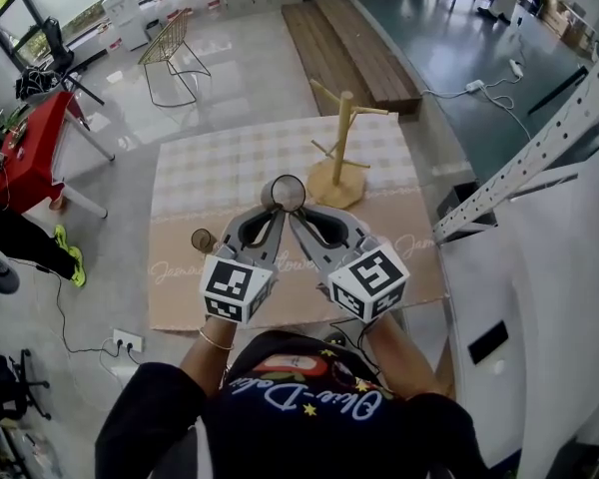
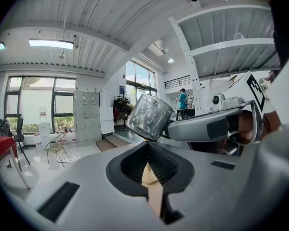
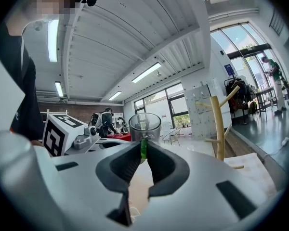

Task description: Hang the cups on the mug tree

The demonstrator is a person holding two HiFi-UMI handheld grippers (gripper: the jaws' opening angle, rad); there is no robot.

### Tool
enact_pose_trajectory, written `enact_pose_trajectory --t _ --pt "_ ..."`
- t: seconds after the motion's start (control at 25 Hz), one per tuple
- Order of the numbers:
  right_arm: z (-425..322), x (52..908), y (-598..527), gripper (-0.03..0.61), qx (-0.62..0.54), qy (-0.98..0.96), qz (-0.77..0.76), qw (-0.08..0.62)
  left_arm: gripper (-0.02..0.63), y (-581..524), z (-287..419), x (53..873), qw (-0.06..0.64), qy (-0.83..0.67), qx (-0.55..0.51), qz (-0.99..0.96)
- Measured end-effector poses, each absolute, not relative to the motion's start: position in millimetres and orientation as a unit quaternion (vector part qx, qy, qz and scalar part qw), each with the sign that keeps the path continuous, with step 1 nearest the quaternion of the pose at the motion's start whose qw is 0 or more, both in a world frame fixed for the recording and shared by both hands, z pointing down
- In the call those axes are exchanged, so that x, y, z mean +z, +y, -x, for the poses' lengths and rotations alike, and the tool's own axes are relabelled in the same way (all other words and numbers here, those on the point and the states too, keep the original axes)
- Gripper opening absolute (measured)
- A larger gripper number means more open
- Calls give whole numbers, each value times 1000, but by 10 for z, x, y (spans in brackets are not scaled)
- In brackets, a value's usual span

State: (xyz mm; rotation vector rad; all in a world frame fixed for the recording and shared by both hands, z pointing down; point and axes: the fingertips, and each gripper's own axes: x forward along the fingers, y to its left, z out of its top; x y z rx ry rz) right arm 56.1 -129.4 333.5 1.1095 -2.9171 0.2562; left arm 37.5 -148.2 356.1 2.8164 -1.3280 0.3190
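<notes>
A clear glass cup (image 1: 284, 193) with a green handle (image 3: 143, 148) hangs in the air over the near half of the table, its mouth facing up. My right gripper (image 1: 293, 213) is shut on that handle; the cup (image 3: 145, 125) stands just beyond its tips. My left gripper (image 1: 276, 211) is shut, its tips right under the cup (image 2: 148, 117); I cannot tell whether they pinch it. The wooden mug tree (image 1: 342, 138) stands bare just beyond, to the right. A second cup (image 1: 204, 239) lies on the table to the left.
A checked cloth (image 1: 210, 168) covers the far half of the brown table top. A white perforated rail (image 1: 529, 158) slants along the right side. On the floor beyond are a wire chair (image 1: 170, 48), a red table (image 1: 30, 158) and a wooden platform (image 1: 349, 38).
</notes>
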Motion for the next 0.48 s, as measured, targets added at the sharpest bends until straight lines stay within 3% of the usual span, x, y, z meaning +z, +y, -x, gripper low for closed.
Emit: enact_pose_trajectory --t 0.48 --pt "-476 3188 -1562 49 101 -927 -360 -13 8 -1747 -305 3412 10 -420 90 -903"
